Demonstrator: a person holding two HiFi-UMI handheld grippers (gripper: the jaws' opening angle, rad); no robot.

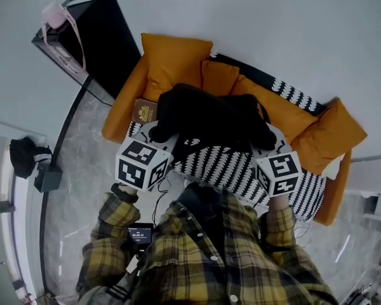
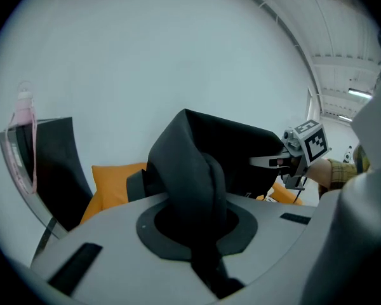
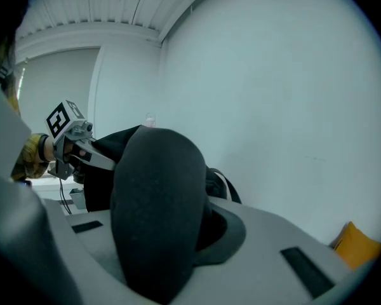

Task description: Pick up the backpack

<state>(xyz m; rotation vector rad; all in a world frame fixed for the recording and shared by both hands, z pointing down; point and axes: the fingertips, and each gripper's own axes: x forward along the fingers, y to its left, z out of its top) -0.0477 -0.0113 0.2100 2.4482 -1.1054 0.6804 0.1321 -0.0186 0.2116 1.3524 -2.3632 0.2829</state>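
The black backpack [image 1: 209, 116] hangs in the air above the sofa, held up between both grippers. My left gripper [image 1: 157, 135] grips its left side. In the left gripper view a fold of the backpack's black fabric [image 2: 190, 183] is clamped between the jaws. My right gripper [image 1: 272, 146] grips the right side, and in the right gripper view a padded black part of the backpack [image 3: 155, 208] fills the gap between its jaws. Each gripper also shows in the other's view: the right gripper [image 2: 292, 161] and the left gripper [image 3: 82, 154], both shut on the bag.
Below is a sofa [image 1: 241, 170] with a black-and-white patterned cover and orange cushions [image 1: 174, 59]. A brown book [image 1: 143, 112] lies at its left end. A black cabinet [image 1: 98, 33] with a pink bottle [image 1: 54, 14] stands at the back left. A dark bag [image 1: 24, 154] sits on the floor.
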